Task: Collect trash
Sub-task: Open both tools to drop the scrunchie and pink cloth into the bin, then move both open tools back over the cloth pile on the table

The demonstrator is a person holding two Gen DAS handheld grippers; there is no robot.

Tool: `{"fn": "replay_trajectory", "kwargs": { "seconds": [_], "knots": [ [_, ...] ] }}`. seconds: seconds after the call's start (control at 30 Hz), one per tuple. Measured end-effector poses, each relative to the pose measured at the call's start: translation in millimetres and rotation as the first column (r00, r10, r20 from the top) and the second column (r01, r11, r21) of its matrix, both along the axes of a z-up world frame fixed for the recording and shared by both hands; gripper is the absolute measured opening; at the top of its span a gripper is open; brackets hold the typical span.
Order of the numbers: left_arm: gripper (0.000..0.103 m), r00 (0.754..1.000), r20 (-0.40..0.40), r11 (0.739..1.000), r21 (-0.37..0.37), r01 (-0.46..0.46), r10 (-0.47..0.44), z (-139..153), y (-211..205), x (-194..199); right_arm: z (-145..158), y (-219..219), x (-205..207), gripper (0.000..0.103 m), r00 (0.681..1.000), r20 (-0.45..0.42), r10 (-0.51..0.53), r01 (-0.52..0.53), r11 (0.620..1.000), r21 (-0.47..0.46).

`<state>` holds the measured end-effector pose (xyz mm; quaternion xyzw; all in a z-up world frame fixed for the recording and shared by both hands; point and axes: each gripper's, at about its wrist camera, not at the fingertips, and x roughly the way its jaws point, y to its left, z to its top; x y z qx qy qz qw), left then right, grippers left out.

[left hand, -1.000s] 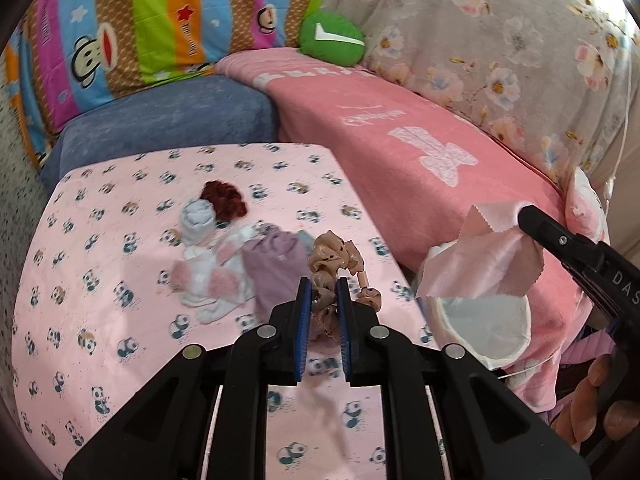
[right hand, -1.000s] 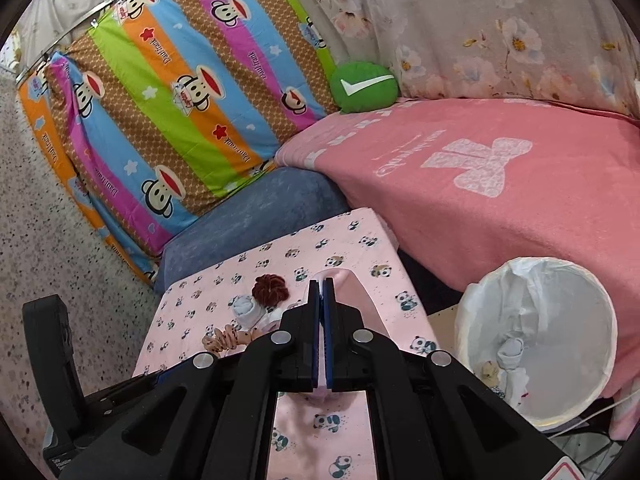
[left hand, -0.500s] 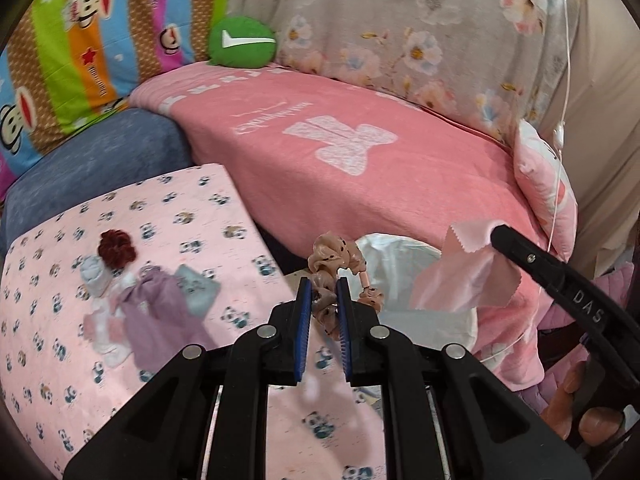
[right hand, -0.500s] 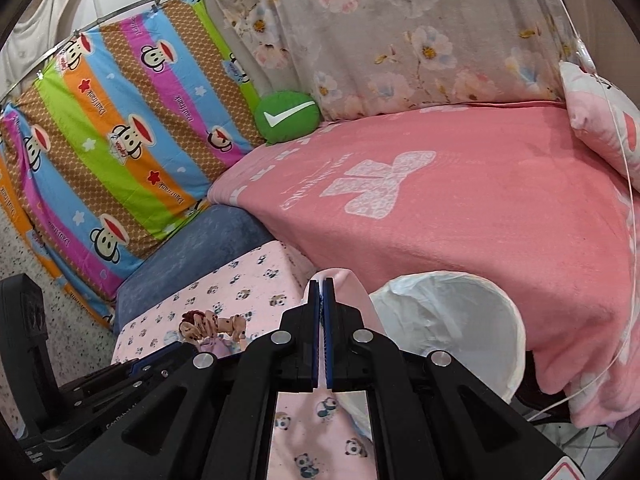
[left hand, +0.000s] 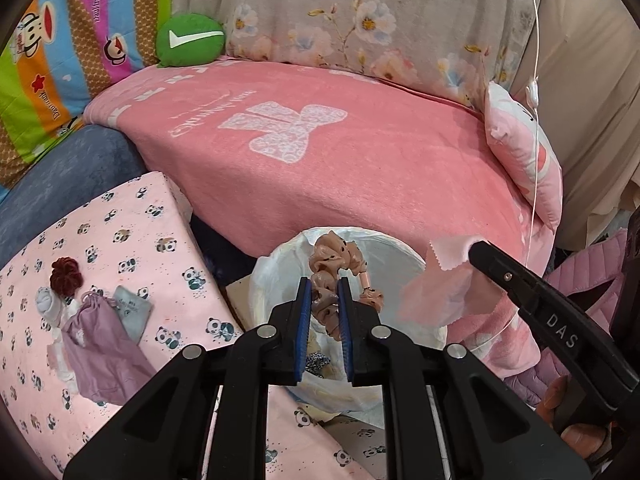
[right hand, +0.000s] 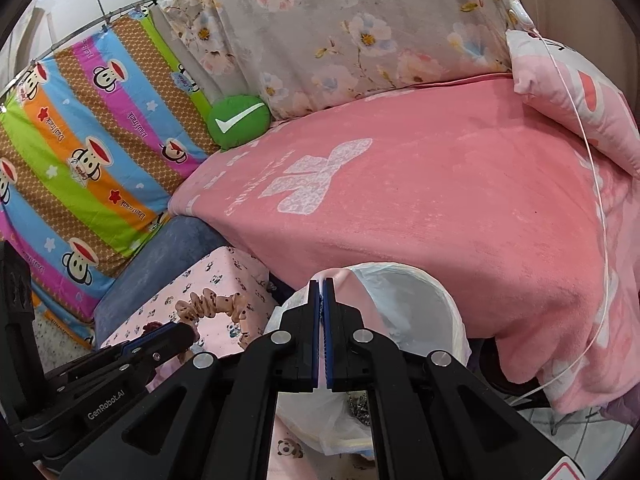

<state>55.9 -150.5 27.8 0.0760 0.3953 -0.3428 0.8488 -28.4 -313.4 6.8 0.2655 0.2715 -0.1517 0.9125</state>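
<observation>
My left gripper (left hand: 323, 284) is shut on a beige spotted scrunchie (left hand: 332, 256), which hangs over the mouth of a white bag-lined bin (left hand: 400, 248). In the right wrist view the same scrunchie (right hand: 212, 304) sticks up from the left gripper (right hand: 184, 332) at the lower left. My right gripper (right hand: 322, 284) is shut on a thin pink cloth (right hand: 348, 292) at the near rim of the bin (right hand: 420, 280). From the left wrist, that right gripper (left hand: 478, 250) reaches in from the right, and the pink cloth (left hand: 436, 292) droops over the bin's right edge.
A pink panda-print table (left hand: 120, 232) on the left carries a dark red scrunchie (left hand: 66, 276), a purple pouch (left hand: 96, 340), a grey cloth (left hand: 132, 312) and a white roll (left hand: 48, 304). Behind the bin is a pink-blanketed sofa (left hand: 360, 160) with a green cushion (left hand: 190, 40).
Both grippers have swung right, away from the panda table and over the bin. The scrunchie and the pink cloth travelled with them, still clamped.
</observation>
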Motion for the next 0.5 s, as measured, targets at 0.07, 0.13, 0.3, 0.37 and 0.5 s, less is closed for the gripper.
{"fn": "replay_trajectory", "kwargs": {
  "seconds": [0.07,0.13,0.3,0.37,0.5],
  "knots": [
    [0.014,1.000,-0.004,1.000,0.003,0.007,-0.007,-1.6,-4.6,-0.3,-4.5,-5.3,0.2,0.003,1.000,-0.006,-0.004,0.004,1.000,0.008],
    [0.015,1.000,0.000,1.000,0.005,0.013,-0.013,-2.6,-8.4,-1.3,-7.1,-7.9,1.0,0.003,1.000,-0.011,-0.006,0.006,1.000,0.011],
    [0.039,1.000,-0.005,1.000,0.018,0.007,-0.007,-5.7,-14.9,0.5,-10.7,-9.7,2.1,0.010,1.000,-0.016,-0.010,0.010,1.000,0.017],
    [0.069,1.000,0.018,1.000,0.017,-0.019,0.019,-4.5,-13.1,-0.3,-10.7,-8.6,2.9,0.018,1.000,-0.017,-0.016,0.017,1.000,0.016],
    [0.075,0.999,0.035,0.999,0.018,-0.040,0.040,-3.0,-8.4,0.9,-10.5,-7.3,2.1,0.033,1.000,-0.013,-0.029,0.029,0.999,0.016]
  ]
}}
